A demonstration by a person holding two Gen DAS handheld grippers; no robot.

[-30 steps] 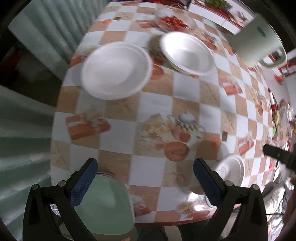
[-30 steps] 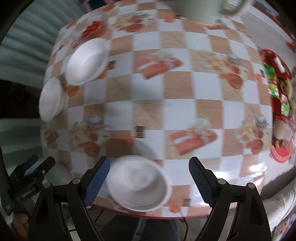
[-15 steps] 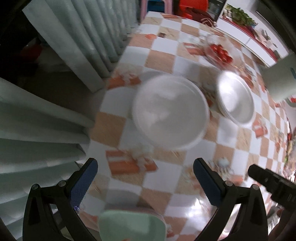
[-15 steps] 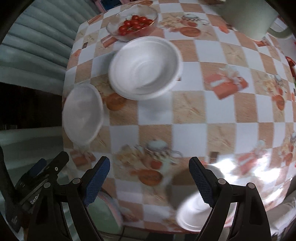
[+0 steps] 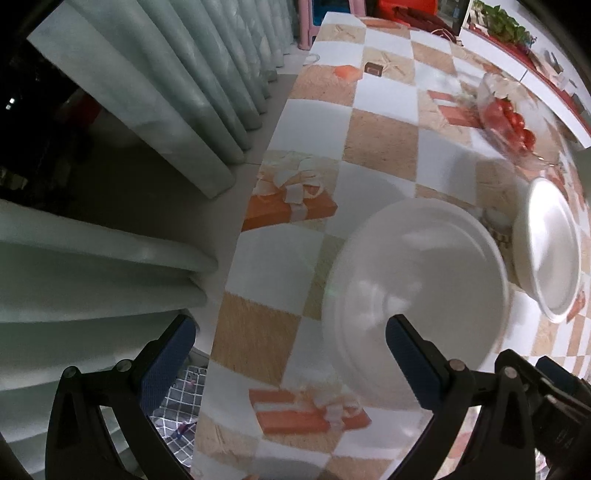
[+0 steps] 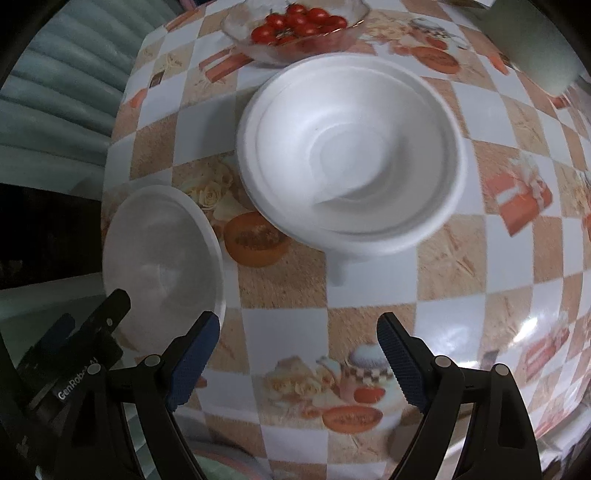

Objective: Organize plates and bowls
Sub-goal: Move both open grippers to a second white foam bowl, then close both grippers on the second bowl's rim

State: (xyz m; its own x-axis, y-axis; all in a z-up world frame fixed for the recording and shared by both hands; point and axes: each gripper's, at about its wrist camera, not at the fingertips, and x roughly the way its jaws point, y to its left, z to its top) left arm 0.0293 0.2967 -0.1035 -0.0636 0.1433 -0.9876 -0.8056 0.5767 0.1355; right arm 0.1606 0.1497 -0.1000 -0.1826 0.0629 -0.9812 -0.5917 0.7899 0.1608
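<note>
A white plate (image 5: 417, 302) lies near the left edge of the checkered table (image 5: 384, 147). My left gripper (image 5: 290, 356) hangs open above that edge; its right finger (image 5: 410, 354) overlaps the plate's near rim in the picture and nothing is between the jaws. A stack of white bowls (image 6: 351, 155) stands to the right of the plate (image 6: 162, 258). My right gripper (image 6: 297, 363) is open over bare tablecloth, nearer than the bowls. The left gripper (image 6: 88, 317) shows at the lower left beside the plate. The bowl stack (image 5: 550, 247) is also in the left wrist view.
A glass bowl of cherry tomatoes (image 6: 295, 29) sits just beyond the bowl stack. A pale green mug (image 6: 535, 44) stands at the far right. Grey-green curtains (image 5: 166, 92) hang close along the table's left side, with floor below.
Both grippers have moved toward the far left of the table and lower. The plate and bowl stack now loom larger. The single bowl near the front edge has left both views.
</note>
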